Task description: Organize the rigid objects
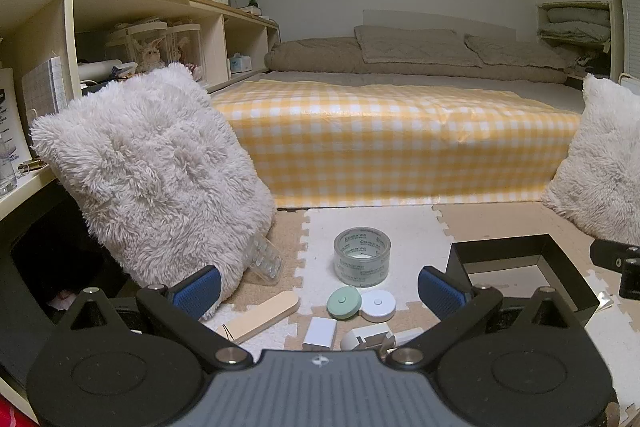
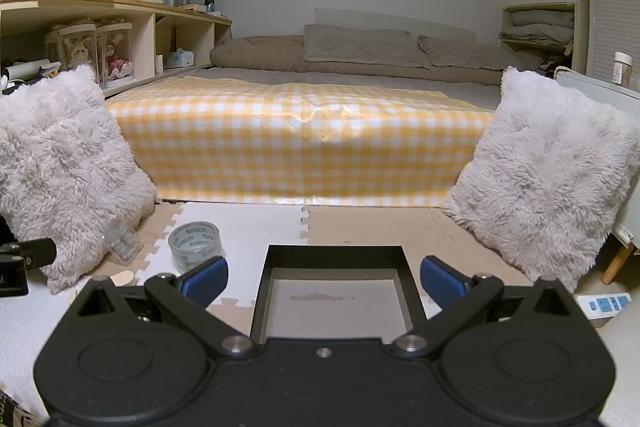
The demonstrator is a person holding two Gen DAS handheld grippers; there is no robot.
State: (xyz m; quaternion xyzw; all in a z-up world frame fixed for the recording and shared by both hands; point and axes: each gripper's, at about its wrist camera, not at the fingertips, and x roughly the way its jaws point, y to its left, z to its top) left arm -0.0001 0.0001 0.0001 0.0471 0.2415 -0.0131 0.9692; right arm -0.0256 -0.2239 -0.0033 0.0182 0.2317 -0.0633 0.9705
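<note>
A tape roll (image 1: pixel 362 255), two round discs (image 1: pixel 343 302) and a wooden stick (image 1: pixel 266 315) are lying on the foam mat (image 1: pixel 400 231) beside the black box (image 2: pixel 335 251). Both the left gripper (image 1: pixel 320 285) and right gripper (image 2: pixel 324 279) are hovering spread wide, gripping nothing.

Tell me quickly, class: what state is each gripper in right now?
Left gripper: open, holding nothing, above the small items on the mat.
Right gripper: open, holding nothing, over the black box.

Foam puzzle-mat floor (image 1: pixel 400 227): tape roll (image 1: pixel 362 255), green disc (image 1: pixel 343 302) touching white disc (image 1: pixel 378 305), wooden stick (image 1: pixel 266 315), black tray (image 2: pixel 334 291), two fluffy cushions (image 2: pixel 548 179).
</note>
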